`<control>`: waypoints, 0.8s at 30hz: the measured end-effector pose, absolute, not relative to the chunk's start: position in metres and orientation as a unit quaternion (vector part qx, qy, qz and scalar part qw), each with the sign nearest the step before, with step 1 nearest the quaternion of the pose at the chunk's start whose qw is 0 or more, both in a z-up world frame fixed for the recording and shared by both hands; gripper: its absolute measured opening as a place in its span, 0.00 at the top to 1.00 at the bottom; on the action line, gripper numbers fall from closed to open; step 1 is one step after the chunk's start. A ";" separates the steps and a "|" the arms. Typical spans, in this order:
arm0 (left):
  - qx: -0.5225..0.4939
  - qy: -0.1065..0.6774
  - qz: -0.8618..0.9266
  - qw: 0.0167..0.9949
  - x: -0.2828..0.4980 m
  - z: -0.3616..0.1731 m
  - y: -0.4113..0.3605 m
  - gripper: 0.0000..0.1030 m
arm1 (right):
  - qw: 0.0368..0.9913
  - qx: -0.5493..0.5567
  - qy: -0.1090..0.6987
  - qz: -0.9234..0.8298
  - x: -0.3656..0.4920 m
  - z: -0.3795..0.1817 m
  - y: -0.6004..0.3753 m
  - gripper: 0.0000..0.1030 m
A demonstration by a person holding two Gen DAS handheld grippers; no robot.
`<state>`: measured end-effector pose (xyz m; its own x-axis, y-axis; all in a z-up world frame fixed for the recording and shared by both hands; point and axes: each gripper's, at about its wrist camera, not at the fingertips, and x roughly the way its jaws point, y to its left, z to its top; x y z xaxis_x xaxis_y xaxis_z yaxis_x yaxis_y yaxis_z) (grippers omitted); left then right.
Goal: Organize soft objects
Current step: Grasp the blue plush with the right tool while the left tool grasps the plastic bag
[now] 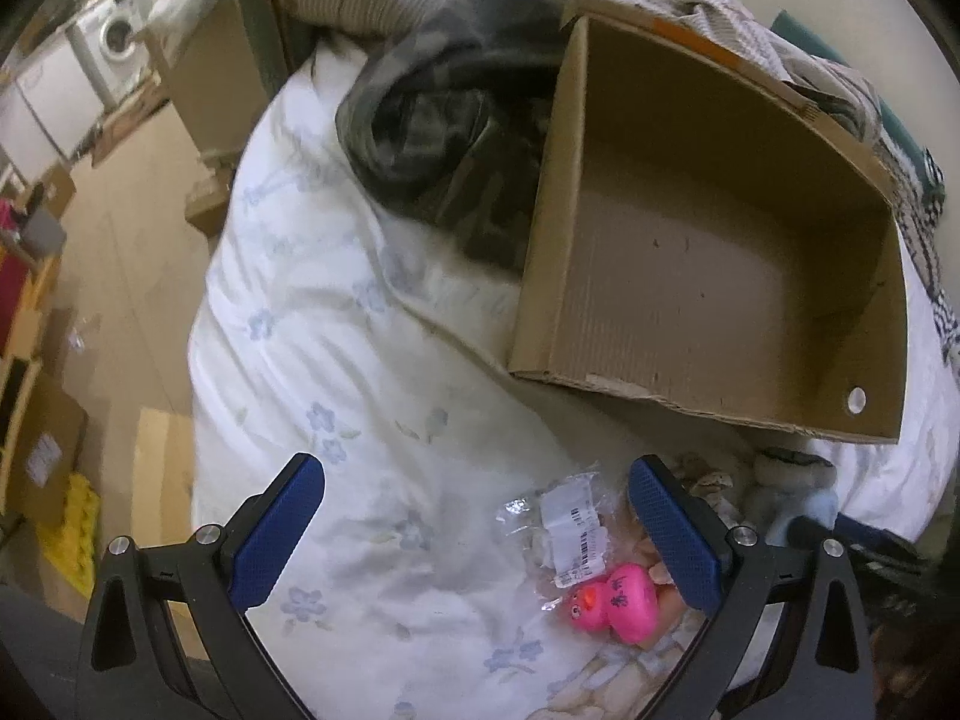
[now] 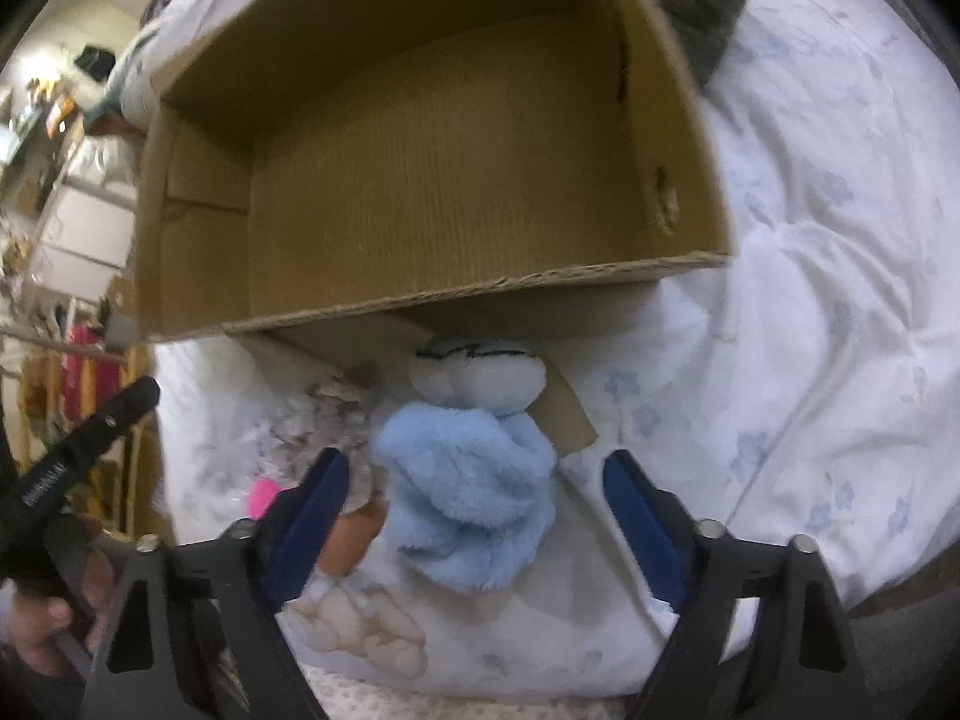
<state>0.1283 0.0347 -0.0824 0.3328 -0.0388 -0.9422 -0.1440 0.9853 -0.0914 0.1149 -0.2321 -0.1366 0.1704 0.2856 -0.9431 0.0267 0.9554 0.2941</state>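
Grippers (left [image 1: 477,531], right [image 2: 477,516]) spread wide; blue plush [image 2: 474,498] seemingly between right's fingers.

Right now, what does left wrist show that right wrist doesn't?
Left wrist only: the whole pink duck toy by the left gripper, a clear plastic bag with a barcode label, a dark camouflage garment left of the box, and a washing machine far back.

Right wrist only: the blue plush toy seen fully between the open fingers of the right gripper, and a beige stuffed toy near the left finger.

Both: the empty cardboard box on the white floral duvet; both grippers open.
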 end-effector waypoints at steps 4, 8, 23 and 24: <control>-0.092 0.584 0.032 0.806 0.130 -0.090 0.037 0.03 | 0.762 0.084 0.636 0.085 0.113 -0.138 -0.221 0.59; -0.095 0.606 0.015 0.790 0.131 -0.103 0.029 0.16 | 0.778 0.080 0.615 0.101 0.108 -0.121 -0.223 0.72; -0.089 0.663 -0.012 0.743 0.141 -0.163 0.013 0.53 | 0.782 0.229 0.553 0.173 0.094 -0.080 -0.262 0.73; -0.090 0.659 -0.019 0.746 0.140 -0.162 0.012 0.67 | 0.782 0.228 0.553 0.174 0.095 -0.080 -0.261 0.73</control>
<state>0.1404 0.0117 -0.1618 0.1303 -0.1467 -0.9806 -0.0910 0.9831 -0.1591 0.0953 -0.2610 -0.0802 0.3281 0.5251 -0.7852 -0.0200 0.8349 0.5500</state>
